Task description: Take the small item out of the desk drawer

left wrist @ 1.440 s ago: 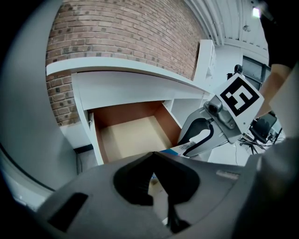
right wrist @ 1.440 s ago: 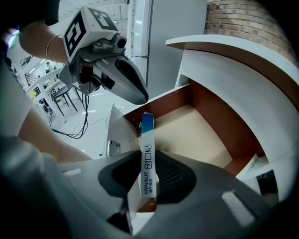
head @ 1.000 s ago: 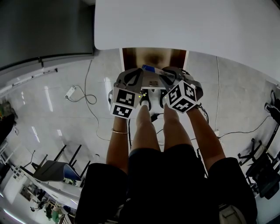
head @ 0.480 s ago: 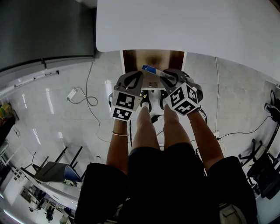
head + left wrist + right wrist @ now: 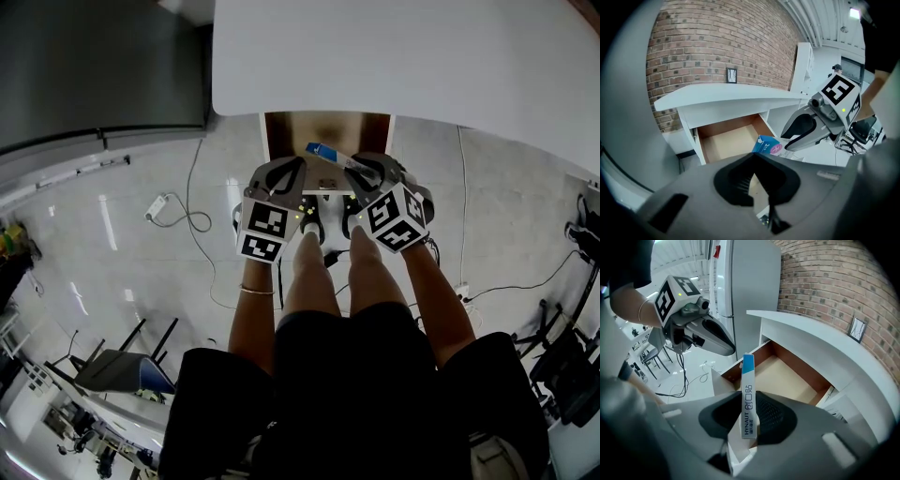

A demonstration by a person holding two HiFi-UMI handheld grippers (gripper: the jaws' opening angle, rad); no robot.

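The white desk (image 5: 403, 56) has its drawer (image 5: 326, 129) pulled open, and the brown floor of the drawer (image 5: 729, 140) shows bare. A small blue and white box (image 5: 748, 394) stands upright between the jaws of my right gripper (image 5: 749, 401), which is shut on it. In the head view the box (image 5: 323, 150) hangs just in front of the drawer, at the tip of the right gripper (image 5: 354, 161). My left gripper (image 5: 754, 157) is shut with nothing in it. It hovers beside the right one, and the left gripper (image 5: 298, 161) is level with it.
A brick wall (image 5: 717, 42) with a small framed plate (image 5: 731, 75) rises behind the desk. A grey cabinet (image 5: 94, 66) stands to the left. Cables (image 5: 178, 211) trail over the glossy floor, and chairs (image 5: 122, 361) stand lower left. The person's legs (image 5: 319, 281) are below the grippers.
Both grippers have lifted a little in front of the drawer. The box has stayed in the right gripper and the left jaws have stayed shut.
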